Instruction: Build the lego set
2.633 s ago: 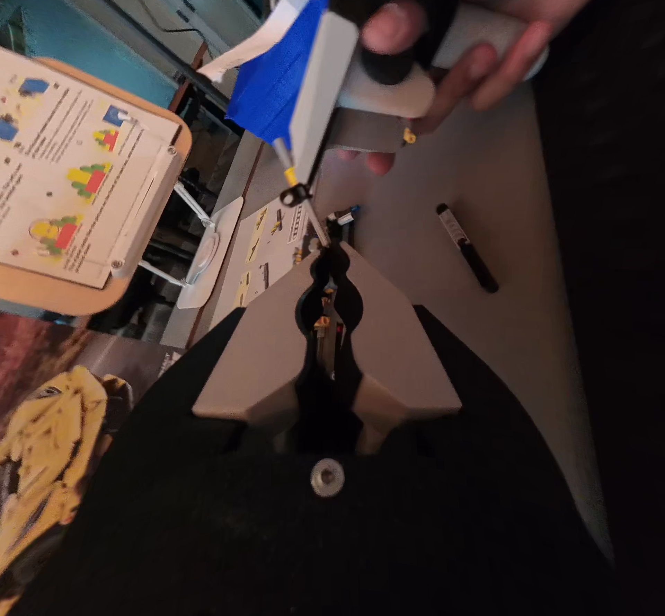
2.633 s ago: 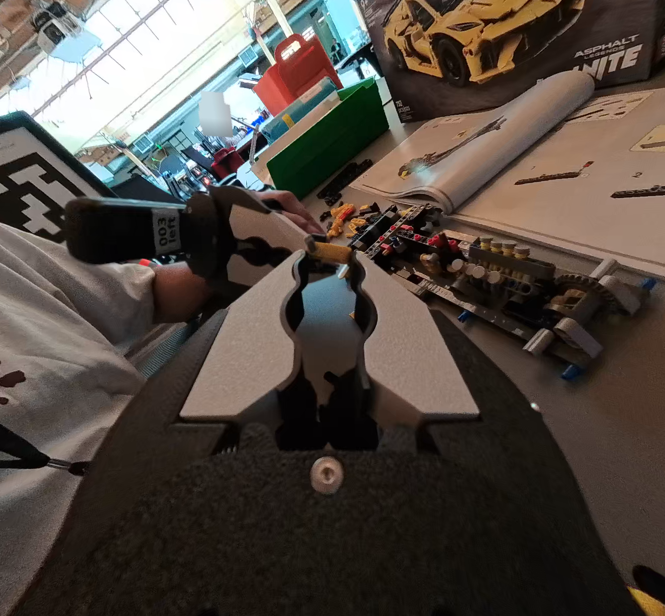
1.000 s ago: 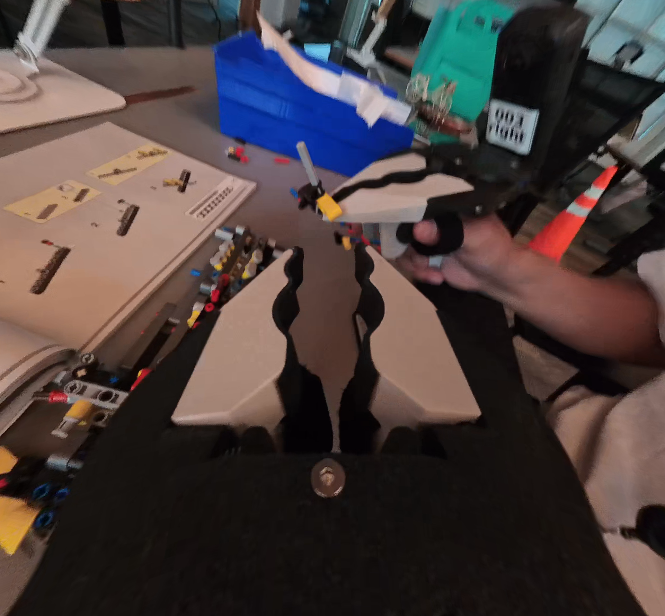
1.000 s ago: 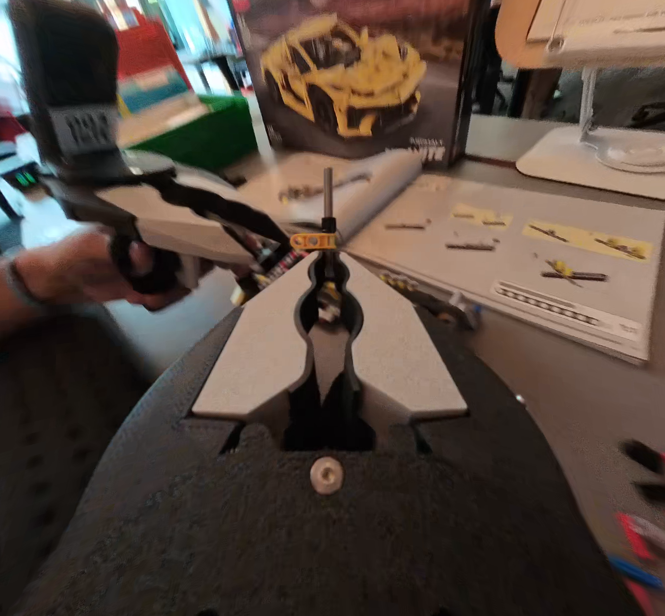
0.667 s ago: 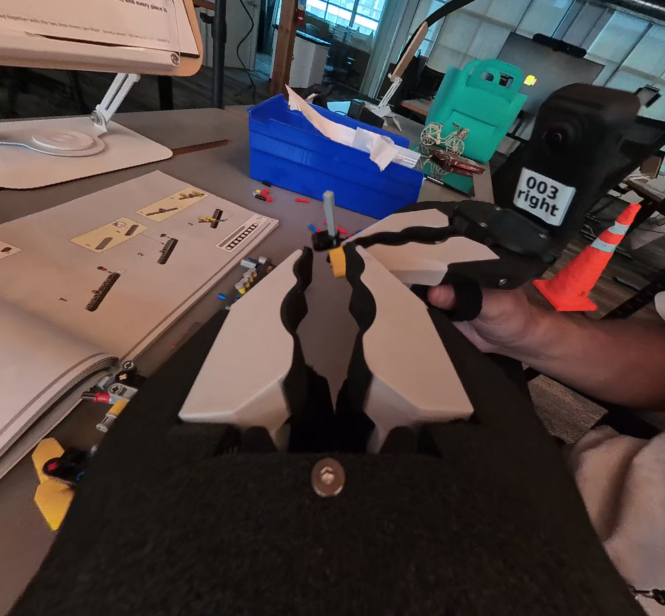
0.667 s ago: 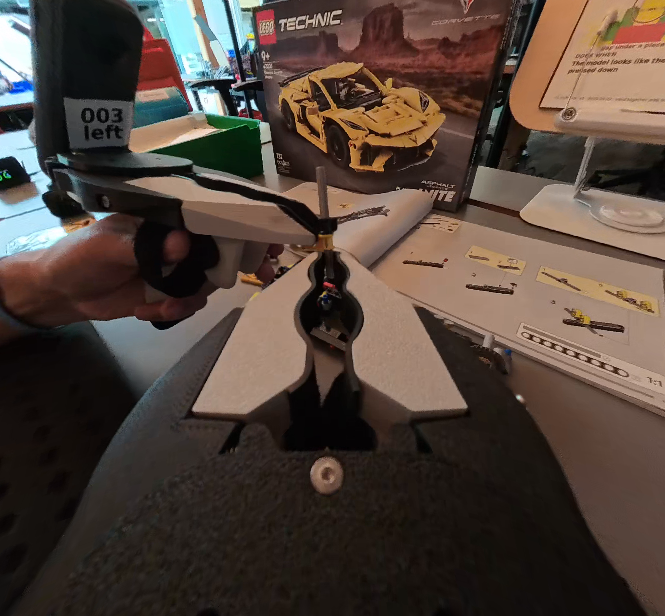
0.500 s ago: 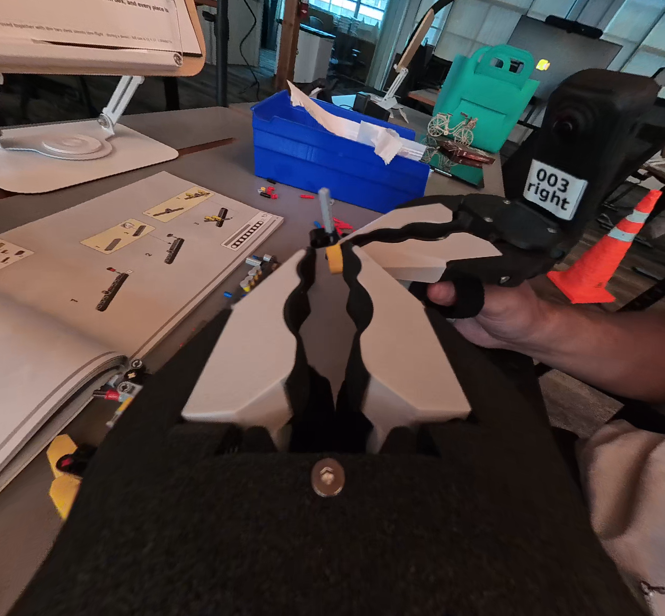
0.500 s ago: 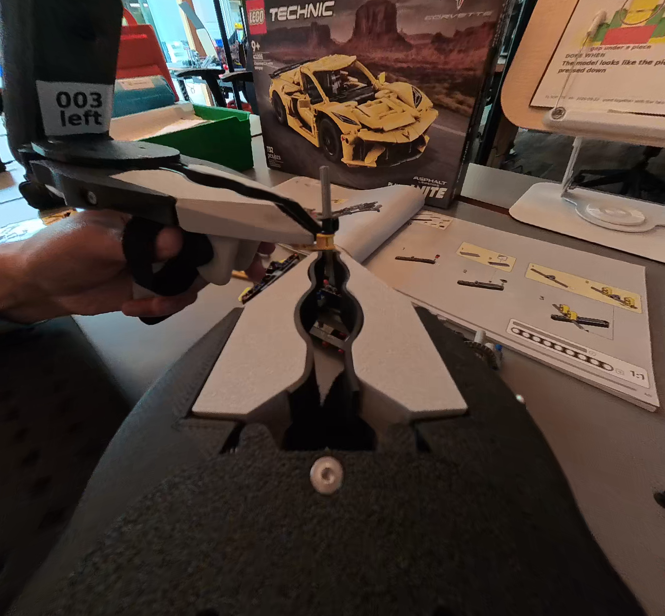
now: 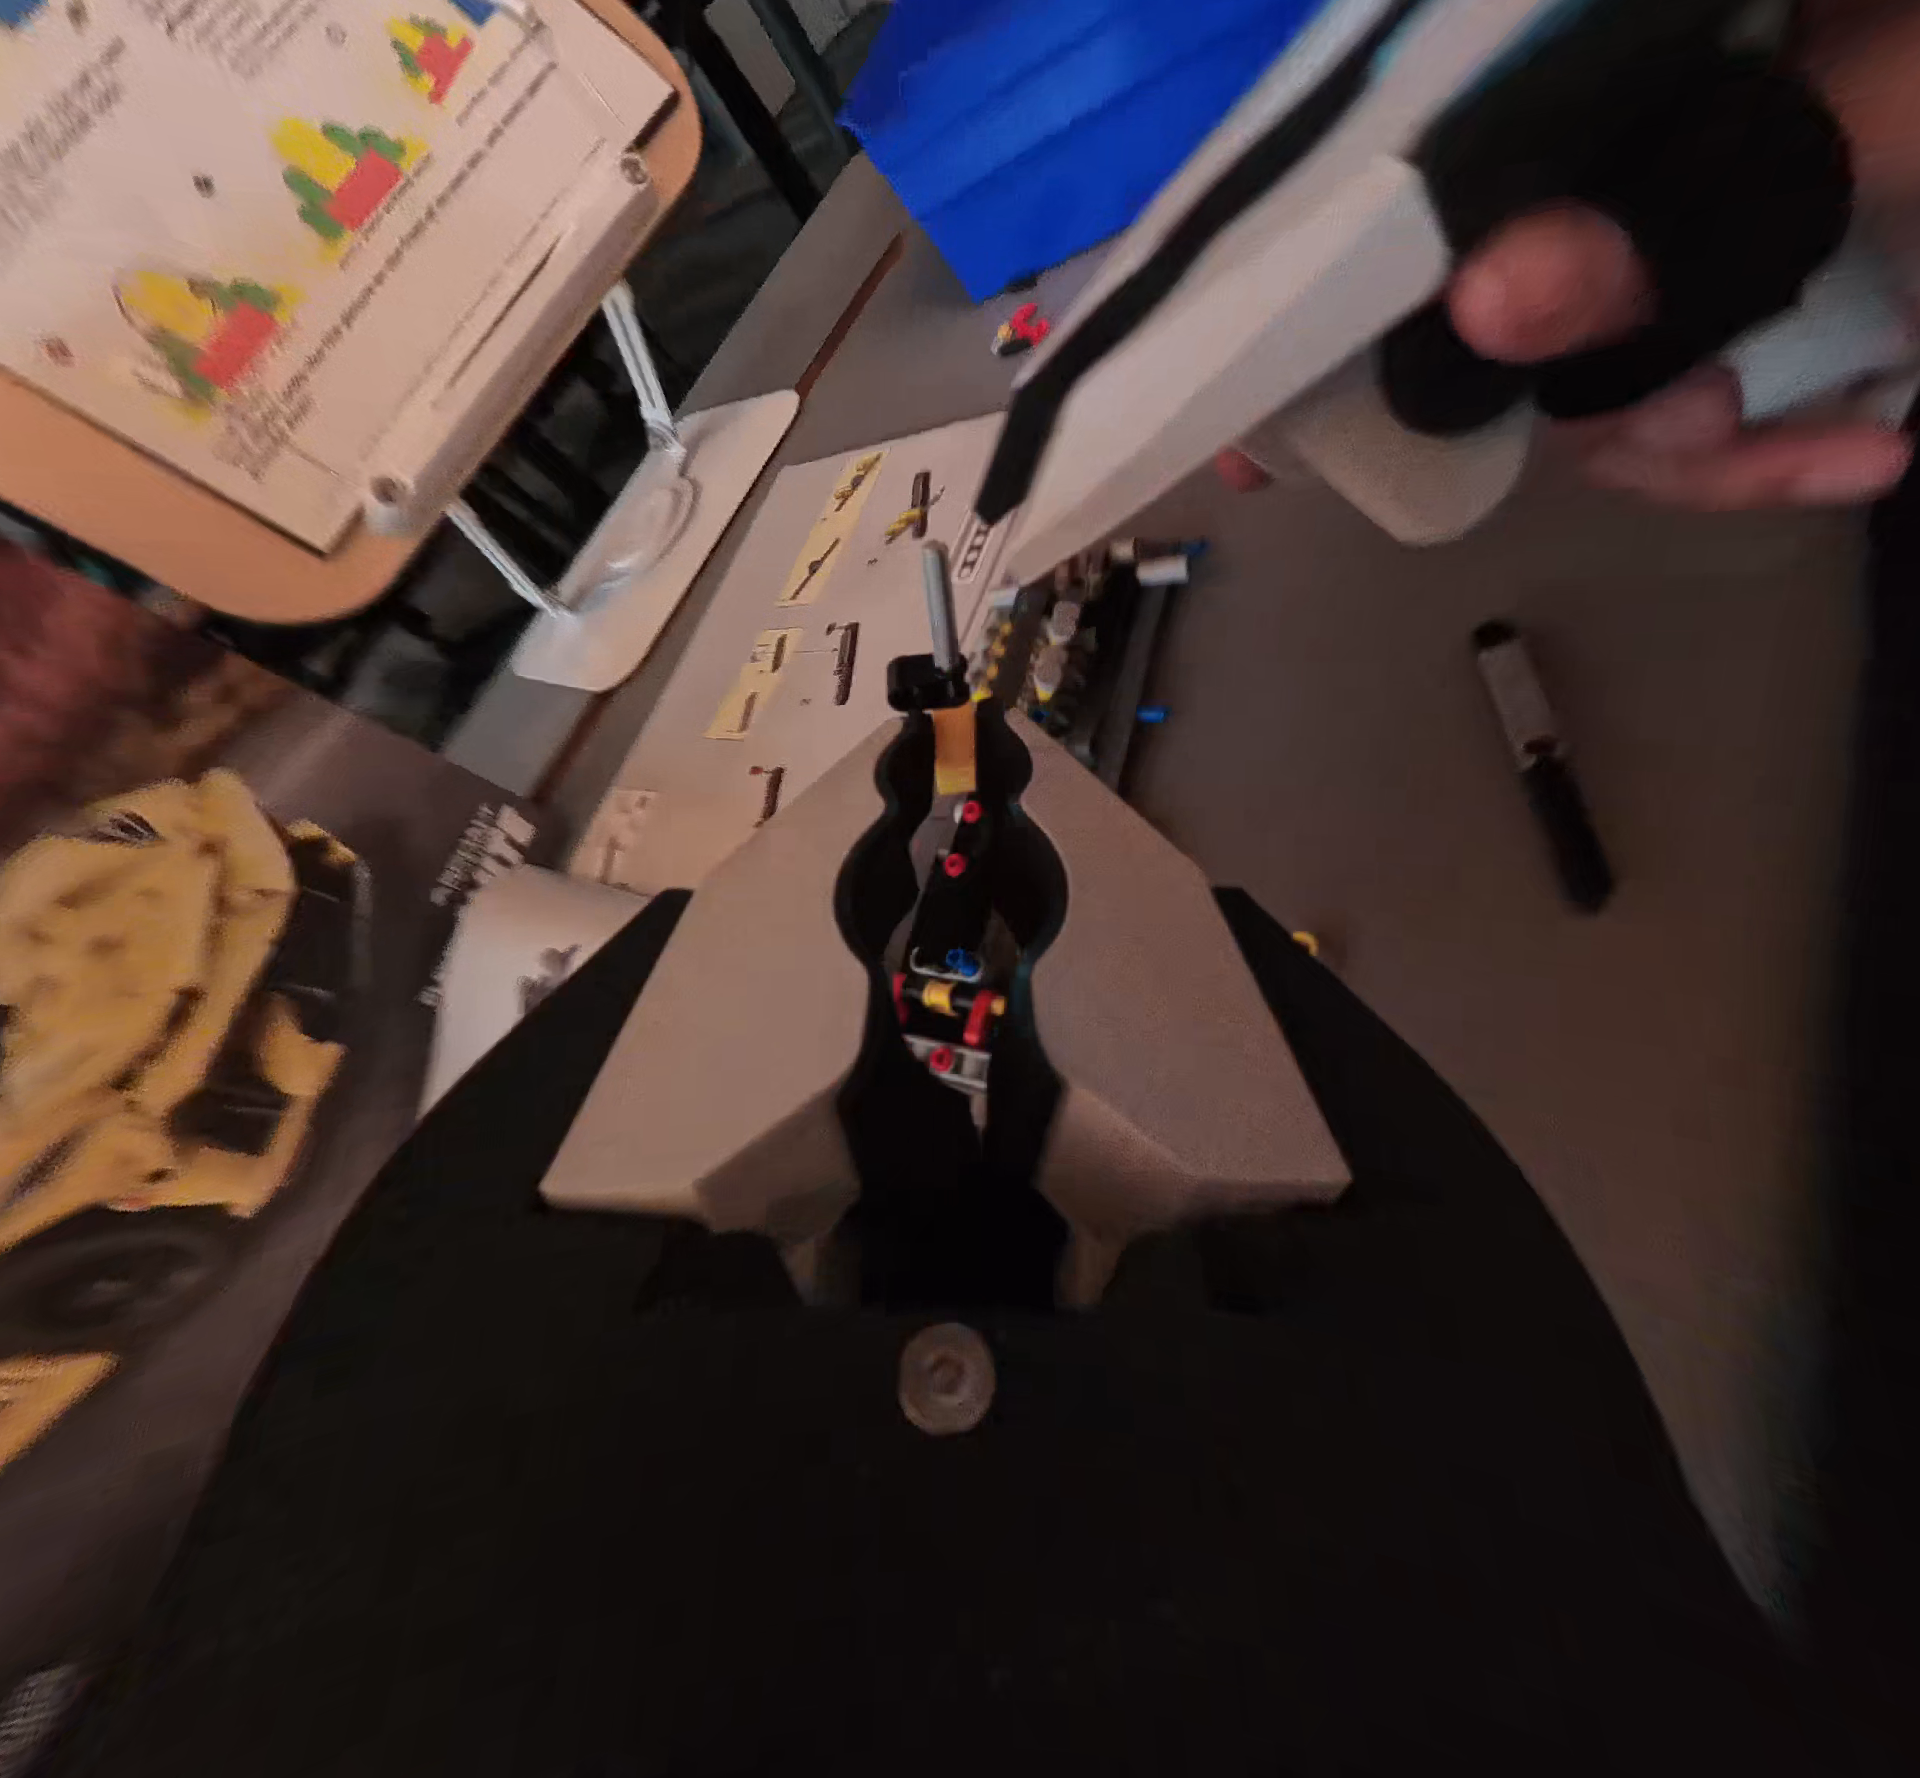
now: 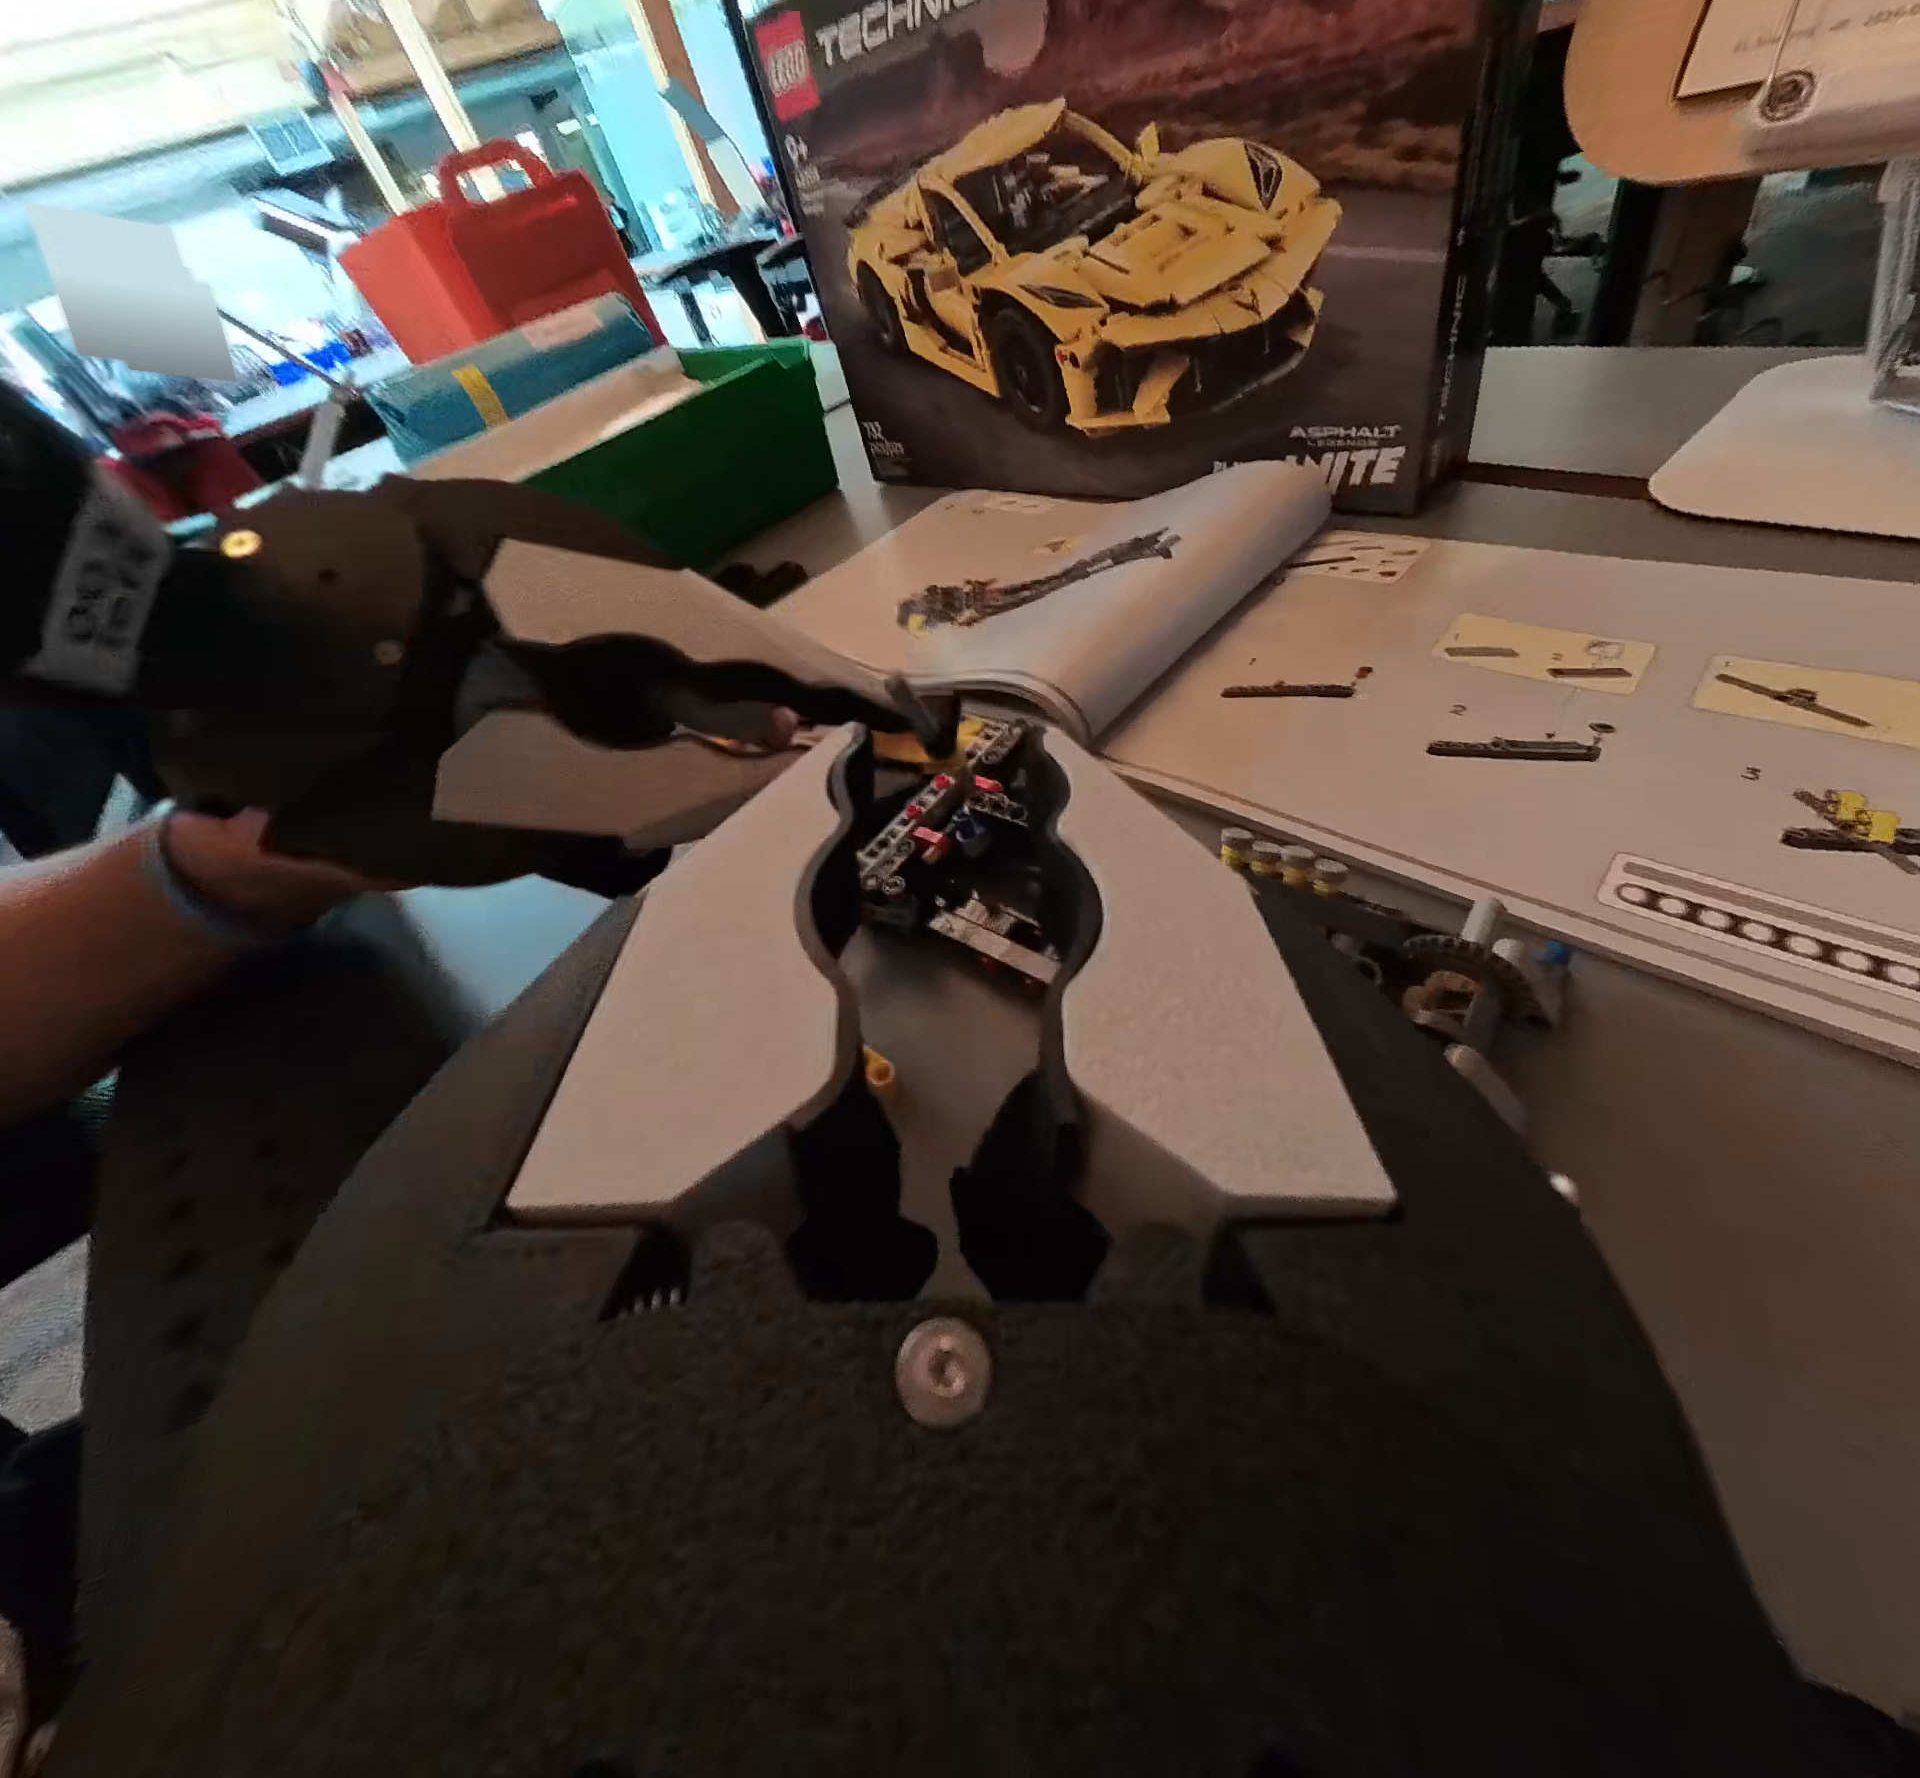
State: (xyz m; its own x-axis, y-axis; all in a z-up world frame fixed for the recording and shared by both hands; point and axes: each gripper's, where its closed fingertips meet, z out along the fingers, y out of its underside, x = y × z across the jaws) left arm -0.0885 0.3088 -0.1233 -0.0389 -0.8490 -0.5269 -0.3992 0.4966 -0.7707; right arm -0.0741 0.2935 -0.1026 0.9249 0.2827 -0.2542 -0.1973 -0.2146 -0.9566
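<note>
The left tongs (image 9: 951,741) are pinched nearly together at the tips on a small sub-assembly (image 9: 940,679): a yellow connector, a black bush and a grey axle that sticks up past the tips. In the right wrist view the same tongs (image 10: 883,715) come in from the left, a hand (image 10: 208,866) round the grip, tips closed on that piece.

The right tongs (image 10: 951,762) stand narrowly parted, with nothing between the fingers; their left tip lies just beside the yellow connector. Through the gap shows the partly built chassis (image 10: 956,855), black and grey beams with red and blue pins, lying on the grey counter (image 10: 1714,1261). In the left wrist view the right tongs (image 9: 997,502) reach down from the upper right, held by a hand (image 9: 1662,326), their tips apart from the axle.

The chassis runs on to the right, with a row of pale cylinders and a gear (image 10: 1444,970). Beyond it lies an open instruction booklet (image 10: 1455,689), and behind that stands the set's box (image 10: 1143,201) with a yellow car pictured. A green bin (image 10: 686,461) sits left of the box, a blue bin (image 9: 1091,97) beside the right tongs. A black marker (image 9: 1538,762) lies on the counter, and a clipboard on a white stand (image 9: 312,201) leans over the booklet.
</note>
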